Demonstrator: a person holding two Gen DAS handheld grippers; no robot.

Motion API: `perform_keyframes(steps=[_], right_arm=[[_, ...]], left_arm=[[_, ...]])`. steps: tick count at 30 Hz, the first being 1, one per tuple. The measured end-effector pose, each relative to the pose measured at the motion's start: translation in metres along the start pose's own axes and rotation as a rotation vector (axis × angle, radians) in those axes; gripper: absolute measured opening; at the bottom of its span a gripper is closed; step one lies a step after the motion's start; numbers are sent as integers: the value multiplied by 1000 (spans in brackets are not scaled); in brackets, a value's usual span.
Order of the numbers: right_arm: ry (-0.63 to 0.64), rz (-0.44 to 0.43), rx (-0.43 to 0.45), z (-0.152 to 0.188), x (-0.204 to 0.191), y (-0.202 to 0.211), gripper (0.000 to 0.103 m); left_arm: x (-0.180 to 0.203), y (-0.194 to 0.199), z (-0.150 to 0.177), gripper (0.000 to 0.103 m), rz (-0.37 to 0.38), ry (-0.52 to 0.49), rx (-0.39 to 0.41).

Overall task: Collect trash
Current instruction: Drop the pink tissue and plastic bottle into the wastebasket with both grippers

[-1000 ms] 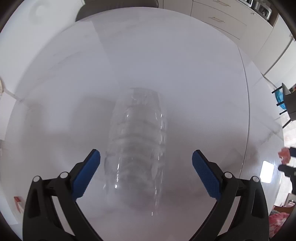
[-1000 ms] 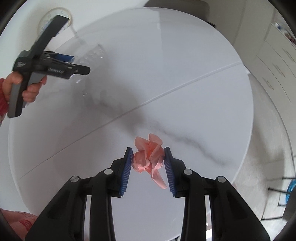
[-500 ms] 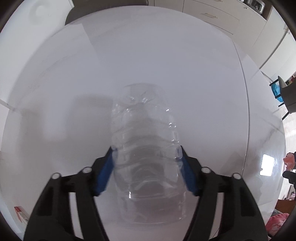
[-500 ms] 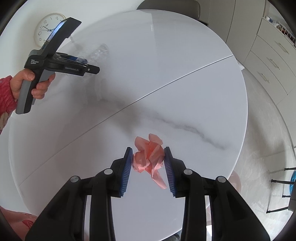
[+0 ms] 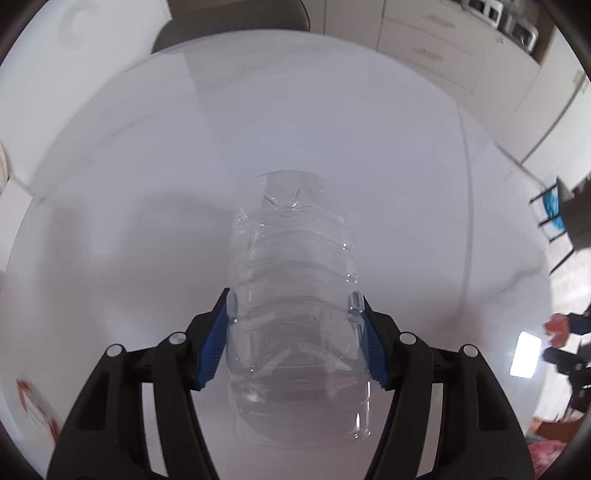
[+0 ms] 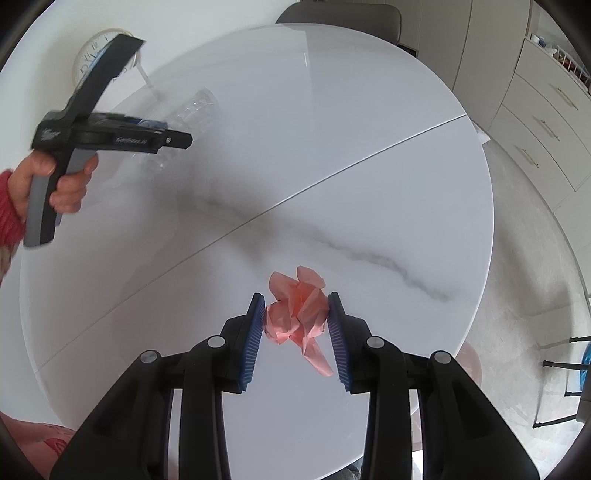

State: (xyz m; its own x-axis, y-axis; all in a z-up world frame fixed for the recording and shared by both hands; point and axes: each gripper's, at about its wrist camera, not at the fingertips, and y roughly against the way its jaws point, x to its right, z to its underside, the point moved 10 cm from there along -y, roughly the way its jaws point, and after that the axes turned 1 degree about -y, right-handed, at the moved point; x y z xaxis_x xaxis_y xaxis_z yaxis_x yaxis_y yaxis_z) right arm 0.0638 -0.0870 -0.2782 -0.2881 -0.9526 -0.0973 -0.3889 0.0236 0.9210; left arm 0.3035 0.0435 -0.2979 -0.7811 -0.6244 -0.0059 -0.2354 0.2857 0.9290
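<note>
The clear plastic bottle (image 5: 295,291) sat clamped in your left hand-held gripper (image 5: 293,332), its blue pads (image 5: 212,345) pressed against both ribbed sides, the base pointing away toward the far side of the round white counter (image 5: 332,129). From the right wrist view the same bottle (image 6: 194,109) showed at the far left, poking out past your left hand-held gripper (image 6: 173,138), which your left hand (image 6: 55,181) gripped by the handle above the counter (image 6: 332,147); whether the bottle touched the surface could not be told.

Your right hand-held gripper (image 6: 296,321) was closed on a crumpled pink paper (image 6: 297,314), the pads (image 6: 256,332) squeezing it from both sides and a loose strip hanging toward the near edge. It sat over the near part of the counter, close to a grey vein in the marble and well apart from the bottle.

A wall clock (image 6: 88,55) lay behind the left gripper, a chair back (image 6: 340,14) stood at the far edge, and drawers (image 6: 546,118) lined the right.
</note>
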Motion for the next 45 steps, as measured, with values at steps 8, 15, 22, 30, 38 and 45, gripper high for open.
perform_keyframes(steps=[8,15,22,30,38,45], right_arm=[[-14,-22,37,11,31,26,35],[-38,-8,34,43,98,49,35],[-72,45,32,91,180,70,35],[-108,65,-11,141,247,62,35],[-105,28,-81,162,259,20,35],[-77,0,-134,177,251,-11,38]], left_arm=[[76,60,23,61,56,96,68],[174,85,48,61,120,154,57],[285,85,61,61,179,125,15],[375,69,64,61,200,39,-39],[401,54,53,61,178,11,-87],[409,53,58,61,156,5,-107]])
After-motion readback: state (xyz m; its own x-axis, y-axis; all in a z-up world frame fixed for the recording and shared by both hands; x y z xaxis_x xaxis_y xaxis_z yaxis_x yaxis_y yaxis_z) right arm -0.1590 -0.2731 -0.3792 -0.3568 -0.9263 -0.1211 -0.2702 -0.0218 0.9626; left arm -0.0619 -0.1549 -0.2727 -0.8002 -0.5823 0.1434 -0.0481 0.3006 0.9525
